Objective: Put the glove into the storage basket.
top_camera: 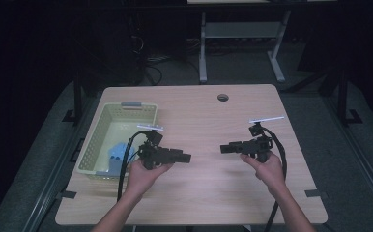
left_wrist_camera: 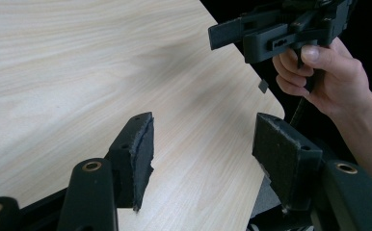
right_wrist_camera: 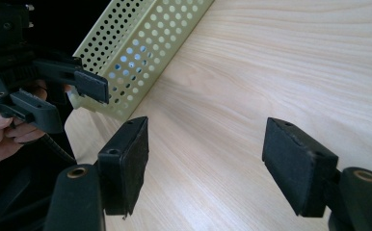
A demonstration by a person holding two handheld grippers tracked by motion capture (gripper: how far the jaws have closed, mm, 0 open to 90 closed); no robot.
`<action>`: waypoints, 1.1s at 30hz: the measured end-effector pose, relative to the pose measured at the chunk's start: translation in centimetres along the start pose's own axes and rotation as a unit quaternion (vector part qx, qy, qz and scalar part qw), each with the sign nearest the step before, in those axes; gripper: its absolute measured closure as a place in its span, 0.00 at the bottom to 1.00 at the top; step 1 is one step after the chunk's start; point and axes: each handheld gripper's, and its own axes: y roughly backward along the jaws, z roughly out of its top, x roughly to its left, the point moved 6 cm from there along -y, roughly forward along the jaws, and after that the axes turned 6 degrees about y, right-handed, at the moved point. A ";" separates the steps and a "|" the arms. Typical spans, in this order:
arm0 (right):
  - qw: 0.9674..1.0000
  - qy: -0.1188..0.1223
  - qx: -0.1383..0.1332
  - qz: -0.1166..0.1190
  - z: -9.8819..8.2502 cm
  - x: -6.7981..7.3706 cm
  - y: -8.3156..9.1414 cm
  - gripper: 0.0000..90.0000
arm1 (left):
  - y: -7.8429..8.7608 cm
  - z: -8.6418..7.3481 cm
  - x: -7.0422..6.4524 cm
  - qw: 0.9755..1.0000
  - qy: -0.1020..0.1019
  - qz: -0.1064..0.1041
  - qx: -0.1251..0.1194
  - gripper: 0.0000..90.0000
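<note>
- The left gripper (top_camera: 185, 157) is held with jaws spread and empty, just at the 3 o'clock side of the pale green basket (top_camera: 92, 150).
- The right gripper (top_camera: 224, 148) is likewise released over bare table (top_camera: 213, 193), its tips aimed toward 9 o'clock.
- A blue object (top_camera: 117, 155) lies in the basket's near corner.
- It would best be approached from above, clear of the wall.

table (top_camera: 208, 193): light wood | cable hole (top_camera: 222, 97): far edge | desk frame (top_camera: 203, 53): behind table

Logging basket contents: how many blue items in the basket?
1 visible: a blue item at the near end of the green basket, beside the left gripper. The near wall may hide more.
</note>
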 end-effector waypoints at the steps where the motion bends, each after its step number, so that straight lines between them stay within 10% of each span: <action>1: 1.000 -0.001 0.000 0.000 -0.1 -0.1 0.1 0.36 | -0.1 -0.1 0.0 1.000 0.000 -0.002 0.001 0.44; 33: 0.998 -0.049 -0.025 -0.030 -6.1 -3.9 3.4 0.35 | -4.0 -2.7 -0.3 1.000 -0.014 -0.022 0.009 0.41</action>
